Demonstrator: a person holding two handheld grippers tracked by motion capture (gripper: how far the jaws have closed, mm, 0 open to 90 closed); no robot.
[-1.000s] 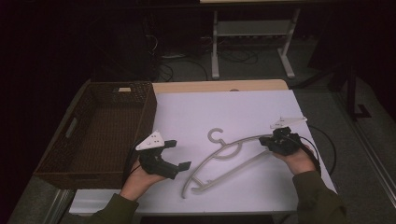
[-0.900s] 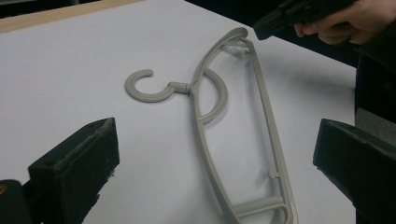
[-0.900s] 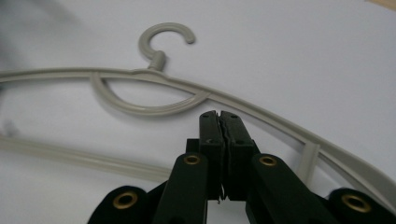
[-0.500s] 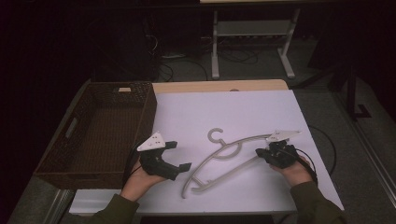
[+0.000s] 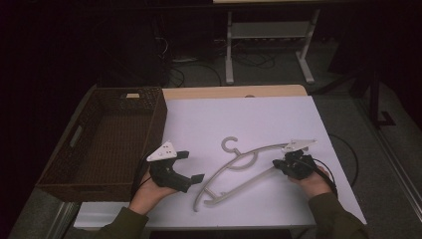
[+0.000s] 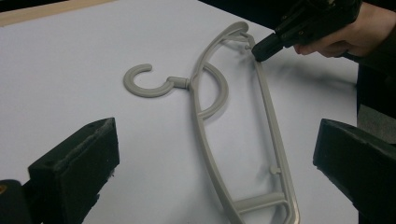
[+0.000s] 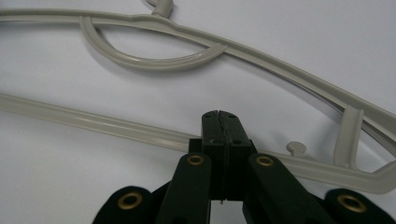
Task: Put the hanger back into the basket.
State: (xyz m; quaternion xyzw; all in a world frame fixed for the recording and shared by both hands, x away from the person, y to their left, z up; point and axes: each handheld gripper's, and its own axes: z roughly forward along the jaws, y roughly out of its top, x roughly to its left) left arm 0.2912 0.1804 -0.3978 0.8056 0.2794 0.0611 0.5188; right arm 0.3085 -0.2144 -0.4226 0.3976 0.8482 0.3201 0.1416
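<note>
The hanger [image 5: 244,167], one grey plastic piece, lay flat on the white desk [image 5: 259,119] between our two tools, its hook toward the far side. Our right tool [image 5: 280,166] sat at the hanger's right end, its jaws pressed together over the lower bar in the right gripper view, though we could not tell whether the bar was actually pinched between them. Our left tool [image 5: 191,167] rested on the desk just beside the hanger's left end, jaws spread wide apart and not touching it. We counted one hanger, two tools and one brown wicker basket [image 5: 74,164], which stood at the desk's left edge, well clear of the hanger. Nothing lay between either tool and the hanger.
</note>
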